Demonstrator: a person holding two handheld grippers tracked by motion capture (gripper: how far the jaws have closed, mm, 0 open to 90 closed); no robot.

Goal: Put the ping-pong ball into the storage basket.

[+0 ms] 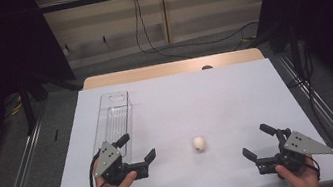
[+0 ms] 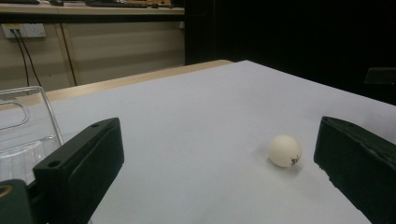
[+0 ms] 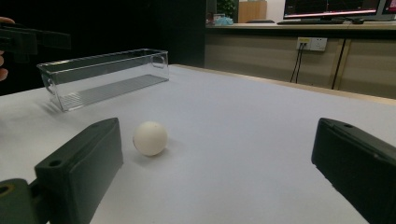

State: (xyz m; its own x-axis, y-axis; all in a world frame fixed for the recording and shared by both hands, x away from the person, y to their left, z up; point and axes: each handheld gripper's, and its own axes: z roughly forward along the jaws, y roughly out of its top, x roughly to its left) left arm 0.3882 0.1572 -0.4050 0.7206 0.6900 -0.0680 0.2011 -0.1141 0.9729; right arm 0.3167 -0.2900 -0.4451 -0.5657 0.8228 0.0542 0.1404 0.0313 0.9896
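Clear bin (image 1: 113, 118) on white table (image 1: 215, 96)

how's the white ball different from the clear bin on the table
The white ball is small, round and opaque; the clear bin is long, box-shaped and see-through. The ball lies near the front of the table between the left gripper and the right gripper; the bin lies at the left side, reaching farther back. The ball bears a small dark mark; the bin has a ridged floor. Both rest on the white surface, ungripped.
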